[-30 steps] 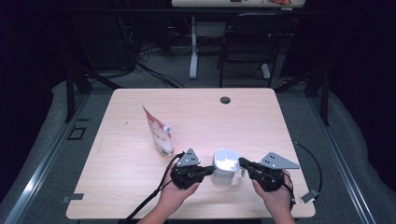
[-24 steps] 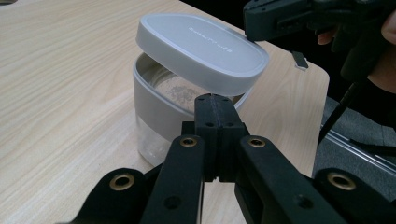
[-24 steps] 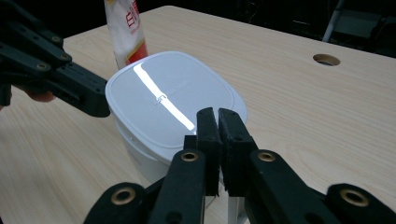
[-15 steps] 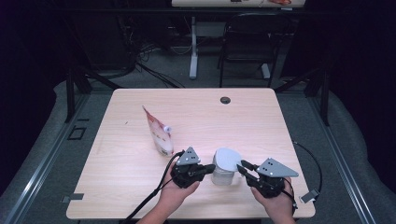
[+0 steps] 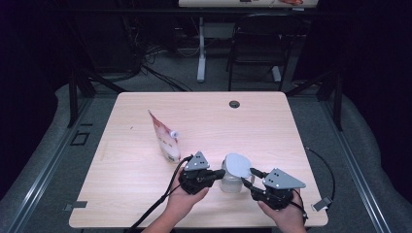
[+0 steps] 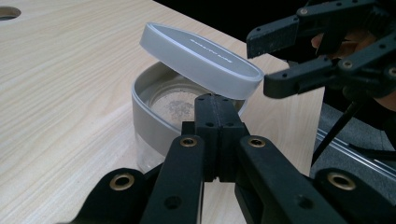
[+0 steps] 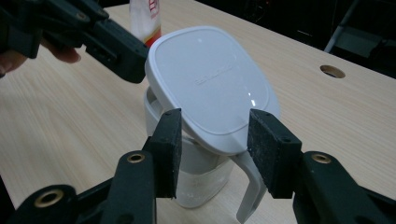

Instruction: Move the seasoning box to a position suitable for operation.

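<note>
Down at the near edge of the desk (image 5: 145, 194), both hands are working on the jar (image 5: 232, 180), which stands between the two tongs, a little right of the desk's middle. Its white lid (image 5: 237, 165) is up now, tilted open above the rim and hanging on at the jar's right side.

The left tongs (image 5: 219, 173) come in from the left, jaws pressed fully together. In the left gripper view those closed tips (image 6: 218, 109) sit right at the jar's near rim, just under the raised lid (image 6: 201, 58); whether they pinch anything there, I cannot tell. Inside the jar (image 6: 154, 116) there is a pale, grainy layer at the bottom.

Over on the right, the right tongs (image 5: 248, 175) have just been opening, and now the jaws stand wide. In the right gripper view the lid (image 7: 212, 84) sits between the two pads (image 7: 273, 144), but they are off its edges, not squeezing it. The white latch (image 7: 250, 191) hangs loose down the front of the jar (image 7: 201, 182).

Farther back and to the left, a red and white pouch (image 5: 166, 138) stands upright on the desk, well apart from the jar. A small round hole (image 5: 234, 104) marks the far edge.
</note>
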